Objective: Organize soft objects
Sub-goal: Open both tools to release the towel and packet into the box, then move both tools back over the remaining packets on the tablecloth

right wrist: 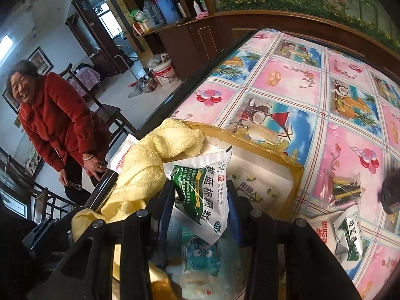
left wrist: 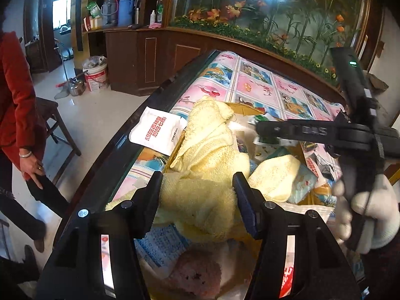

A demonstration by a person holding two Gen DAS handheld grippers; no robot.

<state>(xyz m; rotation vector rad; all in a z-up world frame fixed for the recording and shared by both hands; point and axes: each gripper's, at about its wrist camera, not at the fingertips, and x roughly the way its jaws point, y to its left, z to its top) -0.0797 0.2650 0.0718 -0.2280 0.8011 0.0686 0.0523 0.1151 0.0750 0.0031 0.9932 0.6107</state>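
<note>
A pale yellow towel [left wrist: 207, 155] lies heaped over an open foam box [right wrist: 265, 160] on the table. My left gripper [left wrist: 197, 187] has its two fingers on either side of a fold of the towel, shut on it. My right gripper [right wrist: 200, 195] is shut on a green and white sachet [right wrist: 202, 195] and holds it over the box. It also shows in the left wrist view [left wrist: 272, 135], reaching in from the right. A second yellow cloth [left wrist: 275, 175] and other sachets lie in the box.
A white packet [left wrist: 157, 132] lies near the table's left edge. A flowered tablecloth [right wrist: 312, 95] covers the table. More sachets [right wrist: 347, 235] and a clear bag [right wrist: 345, 190] lie at the right. A woman in red [right wrist: 57, 125] stands at the left.
</note>
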